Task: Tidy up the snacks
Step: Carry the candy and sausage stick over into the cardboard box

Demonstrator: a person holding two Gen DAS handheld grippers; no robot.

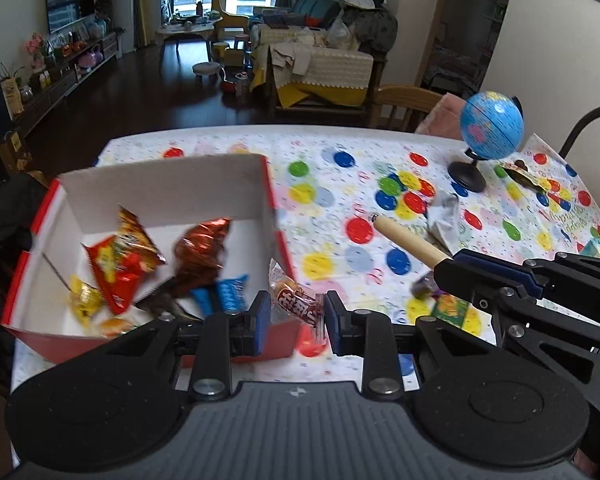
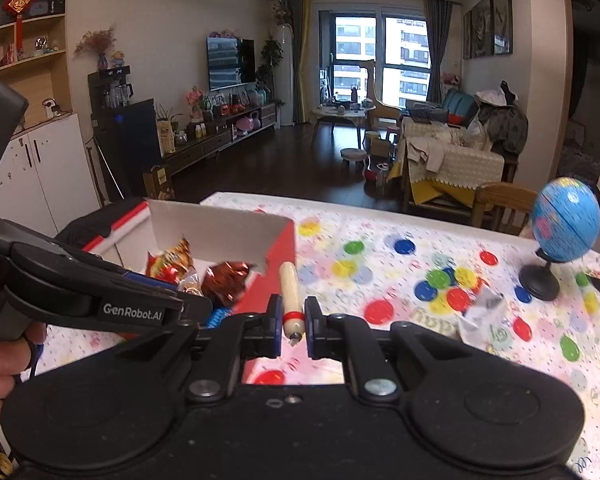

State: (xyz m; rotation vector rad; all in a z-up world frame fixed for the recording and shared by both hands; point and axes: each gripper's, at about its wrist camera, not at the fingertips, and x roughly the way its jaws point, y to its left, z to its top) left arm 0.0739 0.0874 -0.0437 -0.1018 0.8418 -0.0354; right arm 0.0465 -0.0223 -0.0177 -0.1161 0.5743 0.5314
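A brown-wrapped candy [image 1: 296, 304] is hanging lower centre; a pale sausage stick [image 2: 290, 300], possibly wrapped, is pointing up-frame beside the red-and-white box [image 1: 160, 188] holding snack packets [image 1: 122, 268].

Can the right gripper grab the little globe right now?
Probably not yet. The right gripper is shut on a sausage stick, so its jaws are full. The path over the table to the globe looks free, but it would likely have to drop the sausage in the box first.

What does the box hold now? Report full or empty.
Partly full. The box holds several wrapped snacks on its floor, with bare white bottom showing between them.
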